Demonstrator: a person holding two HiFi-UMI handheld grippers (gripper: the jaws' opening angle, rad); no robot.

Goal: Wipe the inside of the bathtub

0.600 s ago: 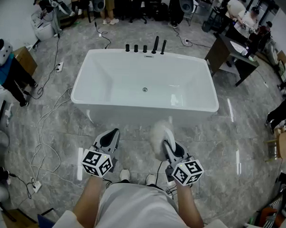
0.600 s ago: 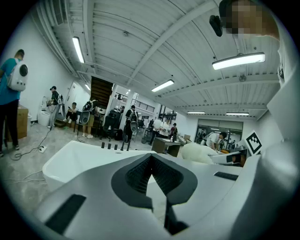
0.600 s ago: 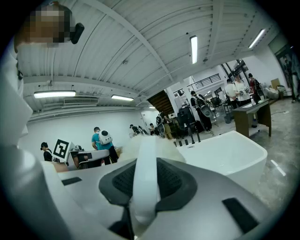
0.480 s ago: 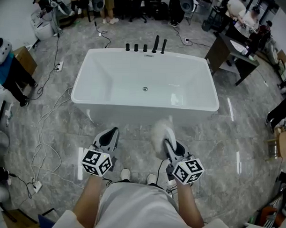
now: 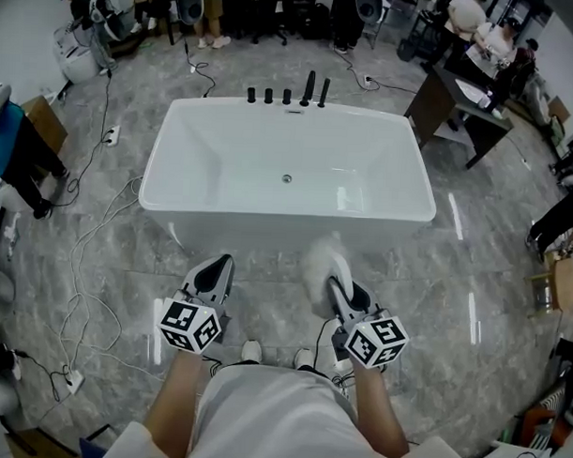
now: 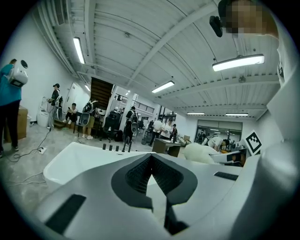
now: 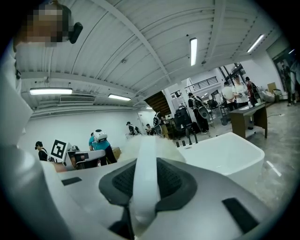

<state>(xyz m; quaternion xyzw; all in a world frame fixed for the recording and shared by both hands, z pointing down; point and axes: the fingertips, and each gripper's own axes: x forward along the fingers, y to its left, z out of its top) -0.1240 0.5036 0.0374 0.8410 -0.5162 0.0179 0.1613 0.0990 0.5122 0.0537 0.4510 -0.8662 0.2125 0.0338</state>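
Blurring against pale floor (image 5: 116, 264), duster (image 5: 320, 260) sits clamped in right hand-held gripper (image 5: 335, 287).

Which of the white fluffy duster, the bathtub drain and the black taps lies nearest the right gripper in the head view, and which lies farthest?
1. white fluffy duster: clamped in the right gripper, just past its tips.
2. bathtub drain: ahead, in the tub floor.
3. black taps: on the tub's far rim, beyond the drain.

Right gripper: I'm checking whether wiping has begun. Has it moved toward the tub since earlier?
No. The right gripper, shut on the duster, is still the same gap short of the tub's near rim.
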